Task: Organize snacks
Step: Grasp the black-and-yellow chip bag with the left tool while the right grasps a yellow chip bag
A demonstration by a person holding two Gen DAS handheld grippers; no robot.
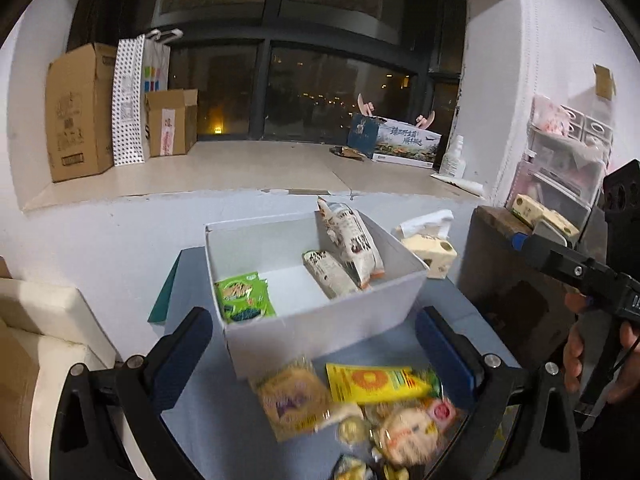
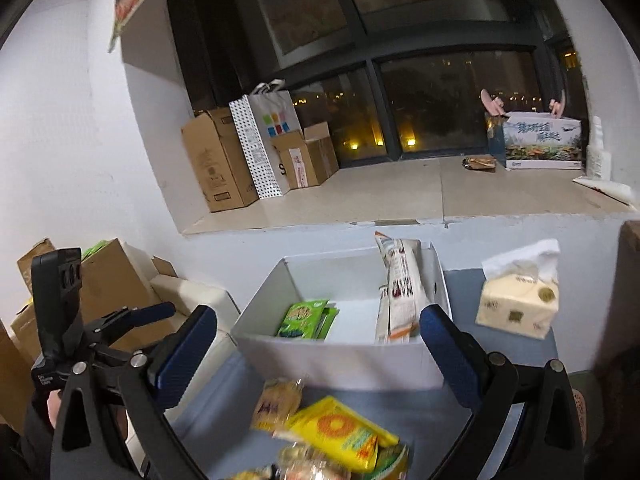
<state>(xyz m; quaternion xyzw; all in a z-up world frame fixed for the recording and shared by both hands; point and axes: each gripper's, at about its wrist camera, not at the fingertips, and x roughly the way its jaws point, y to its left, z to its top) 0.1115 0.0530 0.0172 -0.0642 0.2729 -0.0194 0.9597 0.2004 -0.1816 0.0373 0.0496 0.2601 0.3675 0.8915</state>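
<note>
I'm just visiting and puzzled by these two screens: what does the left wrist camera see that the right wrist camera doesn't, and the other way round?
Only the left wrist view shows the plastic drawer unit against the right wall and the hand holding the right gripper.

Only the right wrist view shows the cardboard boxes stacked low on the left and the left gripper from the side.

Both show the white box holding green packets and tall pale bags, the tissue pack, loose snacks in front, and the dark window.

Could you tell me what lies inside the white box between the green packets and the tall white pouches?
Nothing: bare box floor separates green packets from pouches, in both views.
</note>
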